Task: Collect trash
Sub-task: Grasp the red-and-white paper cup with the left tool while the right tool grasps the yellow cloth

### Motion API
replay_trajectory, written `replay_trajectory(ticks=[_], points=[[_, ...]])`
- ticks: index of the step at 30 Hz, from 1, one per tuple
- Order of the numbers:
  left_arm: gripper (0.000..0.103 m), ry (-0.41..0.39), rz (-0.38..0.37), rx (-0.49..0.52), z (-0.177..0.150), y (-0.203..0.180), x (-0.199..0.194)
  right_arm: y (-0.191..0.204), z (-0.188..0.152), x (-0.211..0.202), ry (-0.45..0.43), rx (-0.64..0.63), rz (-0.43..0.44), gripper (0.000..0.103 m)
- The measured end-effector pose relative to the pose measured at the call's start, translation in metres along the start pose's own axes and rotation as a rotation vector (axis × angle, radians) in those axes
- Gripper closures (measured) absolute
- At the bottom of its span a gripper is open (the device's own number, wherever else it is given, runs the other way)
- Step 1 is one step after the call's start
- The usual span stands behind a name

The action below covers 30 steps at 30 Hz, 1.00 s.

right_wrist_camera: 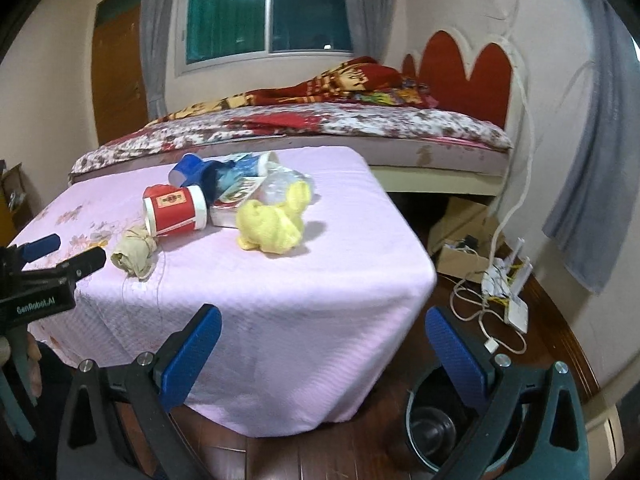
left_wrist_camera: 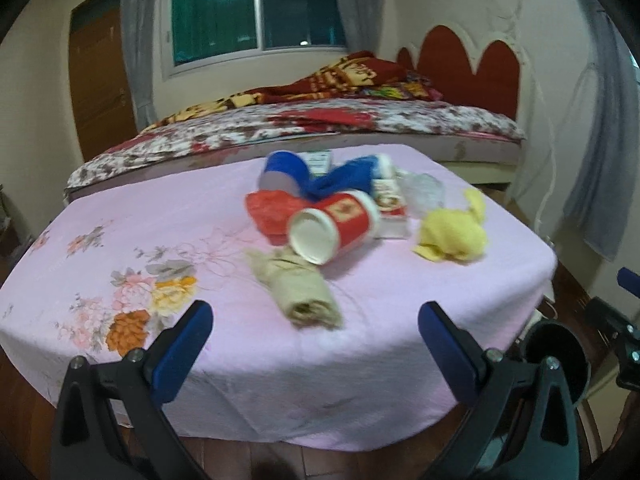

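The left gripper (left_wrist_camera: 316,316) is hovering at the near edge of the table (left_wrist_camera: 120,208), its blue-padded fingers spread wide and holding nothing. The right gripper (right_wrist_camera: 322,320) is hanging off the table's near right corner, its fingers likewise spread wide and empty. In the right wrist view the left gripper is also showing at the far left, side-on, over the table's near left part.

On the floor just beside the table's right side, low between the right gripper's fingers, a dark round bin (right_wrist_camera: 434,420) is standing upright with its mouth open.

A pink cloth with a flower print is covering the table. The trash is lying in a loose cluster around the middle of the table. Nearest is a crumpled beige paper wad (left_wrist_camera: 300,288), lying right ahead of the left gripper. Just behind it a red paper cup (left_wrist_camera: 332,226) is lying on its side, its open mouth facing near-left and its rim touching or nearly touching the wad. A red plastic scrap (left_wrist_camera: 266,212) is sitting at the cup's left. To the right, apart from the cup, a crumpled yellow wad (left_wrist_camera: 454,234) is resting. Between them a small red-and-white box (left_wrist_camera: 390,204) is lying flat.

Farther back, a blue cup (left_wrist_camera: 280,174) is lying tipped over, with blue crumpled material (left_wrist_camera: 344,180) and a clear plastic piece (left_wrist_camera: 424,192) beside it.

Beyond the table a bed (left_wrist_camera: 360,124) with a patterned cover is standing under a window (left_wrist_camera: 256,4).
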<state>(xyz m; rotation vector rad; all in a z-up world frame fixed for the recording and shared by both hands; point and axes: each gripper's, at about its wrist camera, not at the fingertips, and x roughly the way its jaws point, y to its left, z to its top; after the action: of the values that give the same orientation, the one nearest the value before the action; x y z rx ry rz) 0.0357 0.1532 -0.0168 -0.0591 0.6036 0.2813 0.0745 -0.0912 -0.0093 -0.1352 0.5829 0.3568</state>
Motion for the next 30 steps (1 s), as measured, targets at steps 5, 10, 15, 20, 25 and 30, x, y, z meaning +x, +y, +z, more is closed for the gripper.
replay_trajectory(ticks=[5,10,15,20,25,30], points=[[0.000,0.008,-0.005,0.006,0.010,0.013,0.027,0.020,0.018,0.038,0.008,-0.034,0.029,0.000],[0.002,0.002,-0.045,0.048,0.023,0.018,0.049,0.034,0.035,0.077,0.018,-0.063,0.053,0.001],[0.002,-0.004,-0.069,0.086,0.037,0.019,0.077,0.047,0.045,0.119,0.051,-0.092,0.068,0.003],[0.006,0.025,-0.115,0.098,0.045,0.017,0.104,0.051,0.049,0.156,0.086,-0.090,0.068,0.006],[0.013,0.027,-0.186,0.139,0.051,0.004,0.112,0.046,0.053,0.178,0.104,-0.073,0.085,0.013],[0.034,0.043,-0.224,0.172,0.054,-0.008,0.117,0.038,0.054,0.185,0.108,-0.068,0.142,0.038]])
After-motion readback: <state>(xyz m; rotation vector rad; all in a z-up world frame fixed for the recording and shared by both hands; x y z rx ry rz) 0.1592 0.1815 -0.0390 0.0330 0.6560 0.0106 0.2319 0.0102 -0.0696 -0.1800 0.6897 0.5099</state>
